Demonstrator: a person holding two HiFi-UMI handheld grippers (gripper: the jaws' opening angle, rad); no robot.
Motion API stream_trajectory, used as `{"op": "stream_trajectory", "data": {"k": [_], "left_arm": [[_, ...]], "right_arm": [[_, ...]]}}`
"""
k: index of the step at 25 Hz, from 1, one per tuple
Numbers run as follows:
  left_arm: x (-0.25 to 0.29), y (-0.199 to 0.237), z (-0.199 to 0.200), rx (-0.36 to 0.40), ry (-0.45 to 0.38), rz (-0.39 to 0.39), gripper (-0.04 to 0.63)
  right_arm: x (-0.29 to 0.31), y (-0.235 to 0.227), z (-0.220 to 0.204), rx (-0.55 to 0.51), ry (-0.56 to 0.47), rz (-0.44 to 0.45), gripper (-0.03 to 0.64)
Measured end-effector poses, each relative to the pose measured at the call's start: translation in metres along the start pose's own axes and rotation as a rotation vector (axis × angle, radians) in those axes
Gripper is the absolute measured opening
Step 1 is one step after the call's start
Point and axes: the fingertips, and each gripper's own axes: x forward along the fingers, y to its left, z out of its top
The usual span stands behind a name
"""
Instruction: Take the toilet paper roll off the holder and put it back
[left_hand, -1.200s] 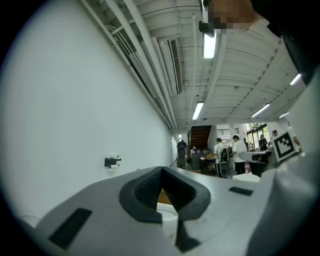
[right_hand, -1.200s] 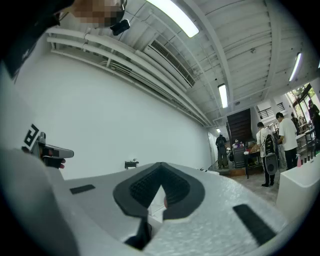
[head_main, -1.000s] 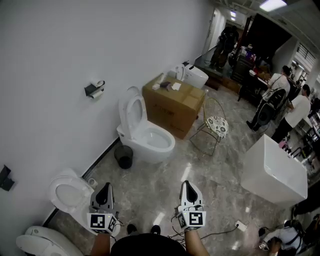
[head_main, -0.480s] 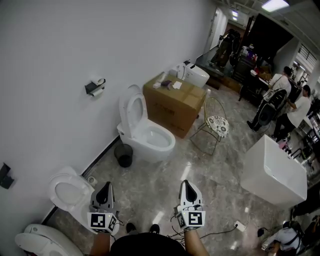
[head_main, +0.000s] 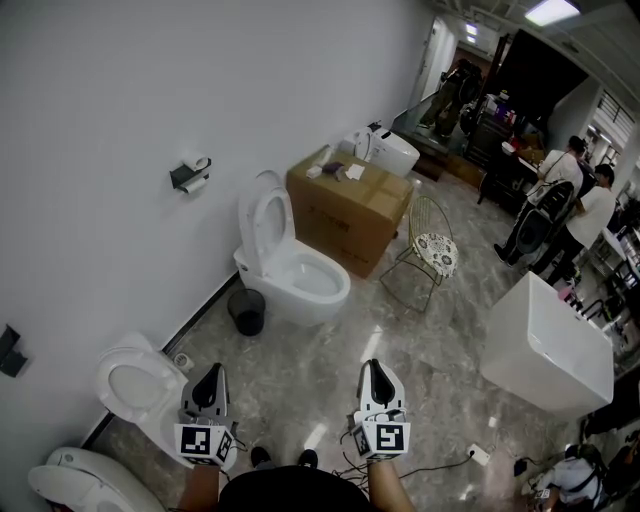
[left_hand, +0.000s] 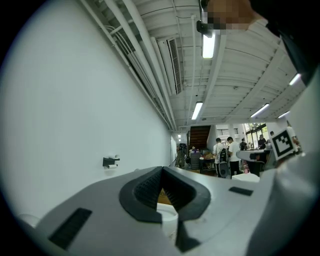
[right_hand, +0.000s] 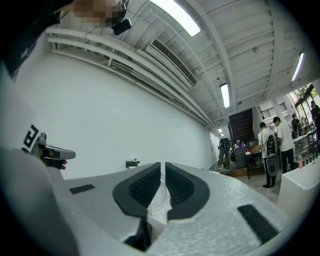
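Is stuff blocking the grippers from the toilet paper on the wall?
The near toilet and a black bin stand on the floor toward the toilet paper roll; the air above looks clear.

Bright ceiling tubes (left_hand: 208, 45) light sharp, fisheye-warped views.

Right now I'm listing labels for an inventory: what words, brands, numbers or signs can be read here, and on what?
No text can be read anywhere.
Side of the cardboard box: faint print, too small to read.
Marker cubes on the left gripper and right gripper: black-and-white square patterns only, no letters.
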Motion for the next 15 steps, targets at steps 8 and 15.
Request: {"op": "stream_trajectory", "data": {"k": [8,15], "left_arm": [[0.0017,-0.002,-0.0002,-0.012,0.011,0.01,0.003],[0.0009,-0.0035,0.0001,-0.015,0.014,0.011,0.003]], "right_arm": [[0.0028,-0.0003,0.0018,0.008,-0.004,0.014,0.064],[0.0021,0.0011,0.001,0.015,-0.003,0.032,0.141]]}}
